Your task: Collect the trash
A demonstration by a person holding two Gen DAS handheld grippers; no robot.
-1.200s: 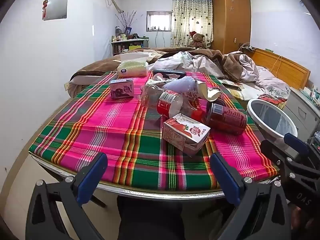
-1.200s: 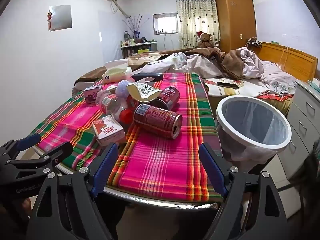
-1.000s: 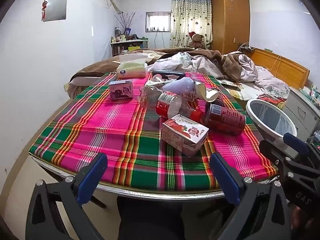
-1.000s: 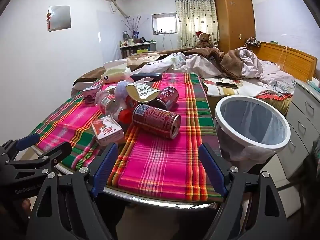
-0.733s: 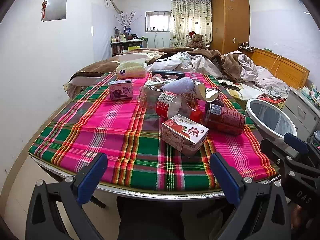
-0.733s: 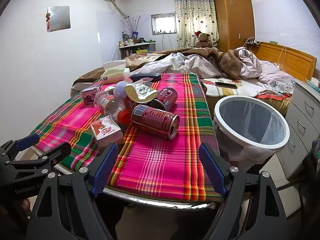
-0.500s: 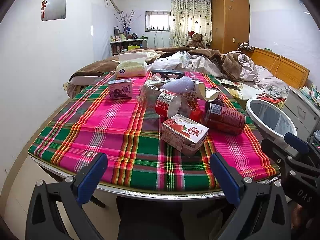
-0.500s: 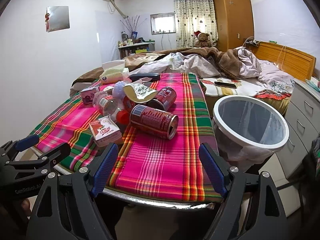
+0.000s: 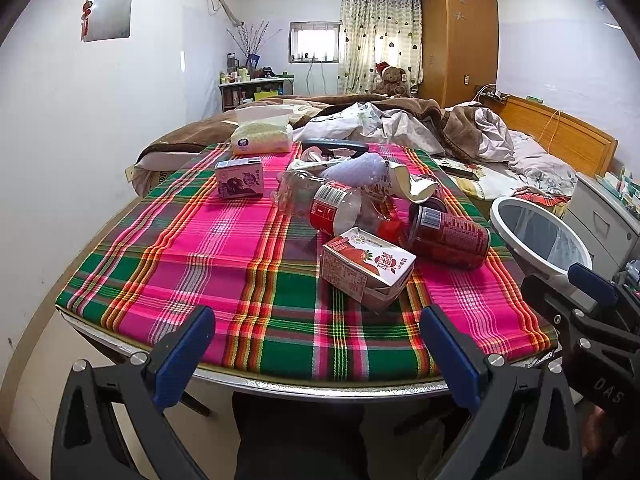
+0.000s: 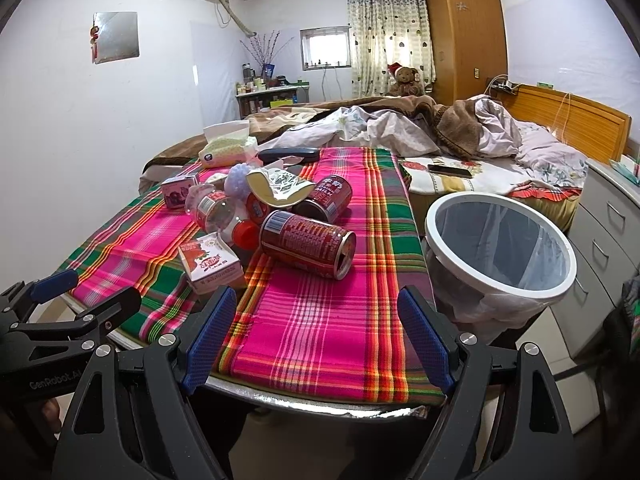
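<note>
Trash lies in a heap on the plaid tablecloth (image 9: 224,264): a red-and-white juice carton (image 9: 366,270) (image 10: 210,262), a red can on its side (image 9: 450,236) (image 10: 308,244), a second red can (image 10: 330,196), a clear plastic bottle (image 9: 324,204) (image 10: 214,210), a torn wrapper (image 10: 278,188) and a small purple carton (image 9: 240,178). A white-rimmed bin (image 10: 500,244) (image 9: 540,238) stands right of the table. My left gripper (image 9: 316,350) is open and empty at the near table edge. My right gripper (image 10: 316,334) is open and empty, further right.
A tissue pack (image 9: 262,134) and a black case (image 10: 288,155) lie at the table's far end. An unmade bed (image 10: 460,132) is behind. Grey drawers (image 10: 612,224) stand right of the bin. A white wall is on the left.
Both grippers have drifted slightly; the trash sits a touch further left in the right wrist view. Nothing was taken hold of and both stay open.
</note>
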